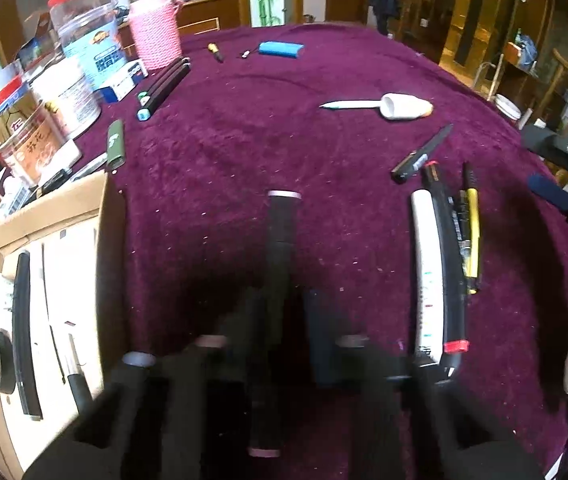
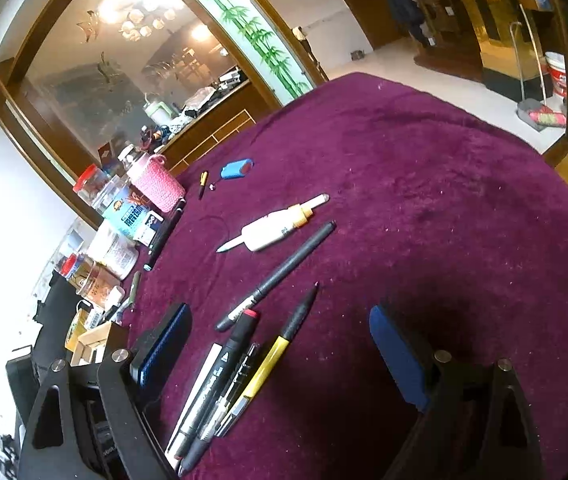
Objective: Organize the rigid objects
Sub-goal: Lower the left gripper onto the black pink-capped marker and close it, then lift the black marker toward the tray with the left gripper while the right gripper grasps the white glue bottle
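My left gripper [image 1: 282,328] is shut on a black marker with pink ends [image 1: 280,236], held upright between the fingers above the purple cloth. To its right lies a bundle of pens [image 1: 444,264]: white, black with a red cap, yellow. A black pen [image 1: 420,156] and a white bottle with a white pen [image 1: 388,106] lie beyond. My right gripper [image 2: 280,344] is open, its blue pads [image 2: 400,356] either side of the pen bundle [image 2: 228,376]. The black pen [image 2: 280,272] and white bottle [image 2: 276,226] lie ahead of it.
A cardboard box [image 1: 40,300] holding tape and pens sits at the left. Jars, a pink-sleeved bottle [image 1: 156,32] and black markers [image 1: 164,84] line the far left. A blue case [image 1: 280,49] and a small screwdriver [image 1: 216,52] lie at the far edge.
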`<action>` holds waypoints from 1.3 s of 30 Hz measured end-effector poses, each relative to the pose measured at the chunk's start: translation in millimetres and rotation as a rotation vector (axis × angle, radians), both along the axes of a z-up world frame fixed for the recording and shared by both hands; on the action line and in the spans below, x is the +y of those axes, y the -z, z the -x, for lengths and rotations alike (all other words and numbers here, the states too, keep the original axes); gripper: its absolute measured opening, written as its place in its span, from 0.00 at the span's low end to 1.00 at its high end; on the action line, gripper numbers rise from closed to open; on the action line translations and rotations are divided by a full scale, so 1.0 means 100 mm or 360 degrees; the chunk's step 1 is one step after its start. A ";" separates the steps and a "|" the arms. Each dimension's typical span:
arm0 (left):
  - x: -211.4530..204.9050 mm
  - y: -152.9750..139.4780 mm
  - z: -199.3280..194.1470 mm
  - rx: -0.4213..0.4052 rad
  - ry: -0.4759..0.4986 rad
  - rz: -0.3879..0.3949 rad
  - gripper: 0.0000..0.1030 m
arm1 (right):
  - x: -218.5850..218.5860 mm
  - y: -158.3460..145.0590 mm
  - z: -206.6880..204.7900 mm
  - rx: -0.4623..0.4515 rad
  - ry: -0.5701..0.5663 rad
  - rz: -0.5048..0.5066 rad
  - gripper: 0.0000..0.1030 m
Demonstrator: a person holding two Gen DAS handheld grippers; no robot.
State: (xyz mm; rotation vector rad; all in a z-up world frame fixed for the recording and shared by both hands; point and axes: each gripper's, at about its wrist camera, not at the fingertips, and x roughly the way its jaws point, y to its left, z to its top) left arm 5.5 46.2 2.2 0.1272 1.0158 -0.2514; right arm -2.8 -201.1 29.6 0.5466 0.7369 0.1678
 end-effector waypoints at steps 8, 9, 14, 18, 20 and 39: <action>0.12 -0.18 0.14 -0.0031 -0.0001 0.0259 0.14 | 0.06 0.01 -0.01 0.0004 -0.0020 0.0062 0.90; 0.14 -0.21 0.17 -0.0034 0.0000 0.0295 0.14 | 0.07 0.02 -0.02 0.0011 -0.0030 0.0062 0.90; 0.29 -0.41 0.47 -0.0101 -0.0009 0.0469 0.14 | 0.07 0.08 -0.04 0.0050 -0.0050 0.0049 0.90; 0.51 -0.64 0.76 -0.0208 -0.0001 0.0651 0.14 | 0.04 0.12 -0.06 0.0082 -0.0053 0.0019 0.90; 0.64 -0.76 0.91 -0.0271 0.0006 0.0732 0.14 | 0.01 0.15 -0.07 0.0094 -0.0044 -0.0008 0.90; 1.97 -0.91 1.45 -0.0510 -0.0241 0.0888 0.14 | -0.03 -0.04 -0.31 0.0277 -0.0050 -0.0081 0.80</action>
